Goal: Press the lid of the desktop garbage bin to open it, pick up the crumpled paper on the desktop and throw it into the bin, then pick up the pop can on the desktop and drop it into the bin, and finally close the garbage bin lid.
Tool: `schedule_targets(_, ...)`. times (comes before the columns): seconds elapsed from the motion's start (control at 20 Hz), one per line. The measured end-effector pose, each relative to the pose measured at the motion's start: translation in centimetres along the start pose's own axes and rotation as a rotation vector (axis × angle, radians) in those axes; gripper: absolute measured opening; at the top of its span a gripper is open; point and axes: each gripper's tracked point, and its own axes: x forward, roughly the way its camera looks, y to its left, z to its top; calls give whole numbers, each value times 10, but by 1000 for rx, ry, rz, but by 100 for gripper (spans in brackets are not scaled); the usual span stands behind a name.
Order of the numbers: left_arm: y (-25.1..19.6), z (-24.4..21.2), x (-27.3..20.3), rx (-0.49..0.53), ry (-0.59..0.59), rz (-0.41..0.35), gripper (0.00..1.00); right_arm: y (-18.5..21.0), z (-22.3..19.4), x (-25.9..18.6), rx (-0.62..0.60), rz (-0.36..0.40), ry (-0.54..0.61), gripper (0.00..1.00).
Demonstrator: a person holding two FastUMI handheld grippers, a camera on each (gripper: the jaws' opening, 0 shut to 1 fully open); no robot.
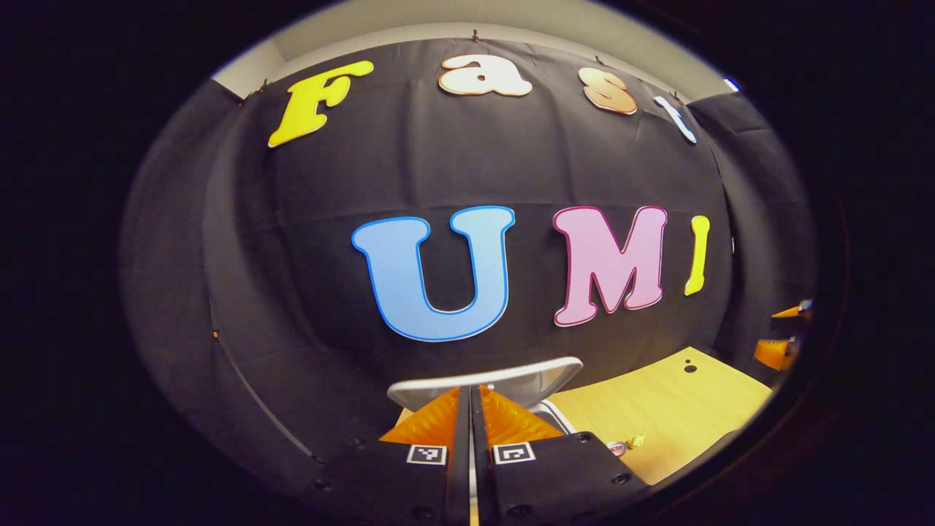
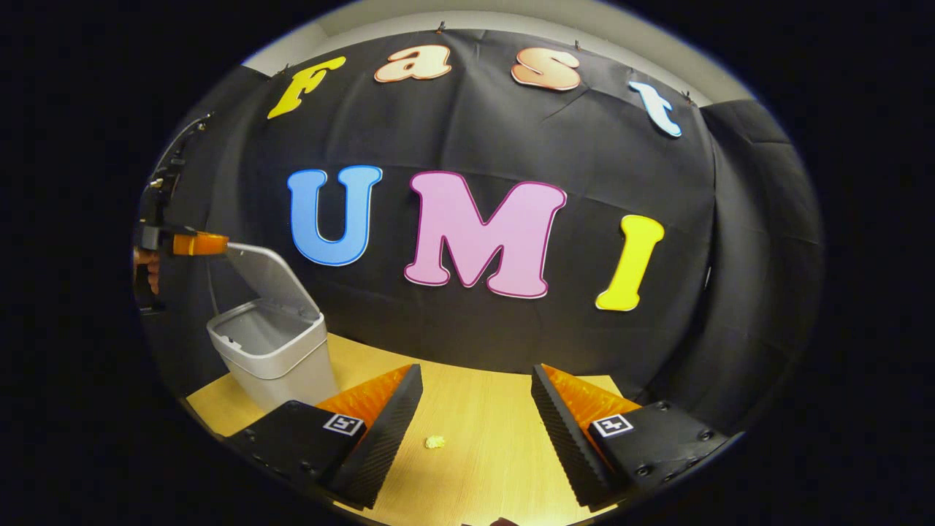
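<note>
The white desktop bin (image 2: 281,358) stands at the table's back left corner with its lid (image 2: 264,272) swung up and its inside showing. My left gripper (image 2: 199,243), held by a hand (image 2: 150,272), is shut with its tip against the raised lid's top edge. In the left gripper view that gripper (image 1: 471,389) is shut on nothing, right at the lid (image 1: 511,378). A small yellow crumpled paper (image 2: 435,441) lies on the table between the open fingers of my right gripper (image 2: 476,374). The paper (image 1: 637,440) and the pop can (image 1: 617,447) lie side by side.
The light wooden table (image 2: 482,409) runs from the bin to the right, ending at the black booth wall behind. A small dark hole (image 1: 690,368) marks the tabletop near its far edge. The right gripper's fingers (image 1: 776,353) show at the table's far end.
</note>
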Motion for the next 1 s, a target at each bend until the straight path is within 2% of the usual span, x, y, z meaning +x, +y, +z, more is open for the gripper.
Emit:
schedule_targets(0.05,-2,6,-8,-7,-20,8,11,3,-8,12,1,25,17,97)
schedule_targets(0.15,-7,13,-25,-26,-43,18,34,4,-26,37,-12,63,66,97)
schedule_targets(0.2,-6,17,-35,-36,-61,41,54,4,-37,51,-18,79,85,97)
schedule_targets(0.25,-3,24,-45,-45,-83,69,65,4,-46,64,-19,95,110,97)
schedule_targets(0.3,-3,28,-57,-54,-103,94,83,6,-57,79,-17,112,133,97)
schedule_targets(0.4,-6,30,-82,-54,-125,144,91,11,-89,104,-11,151,213,98)
schedule_targets(0.55,-5,21,-122,-73,-85,280,94,18,-142,139,13,195,336,98)
schedule_targets(0.65,-14,25,-157,-108,-77,323,94,26,-188,156,34,214,434,98)
schedule_targets(0.8,-19,20,-203,-78,-59,393,94,42,-243,174,82,236,549,99)
schedule_targets(1.0,-27,11,-235,-77,-23,448,94,59,-289,185,48,240,614,98)
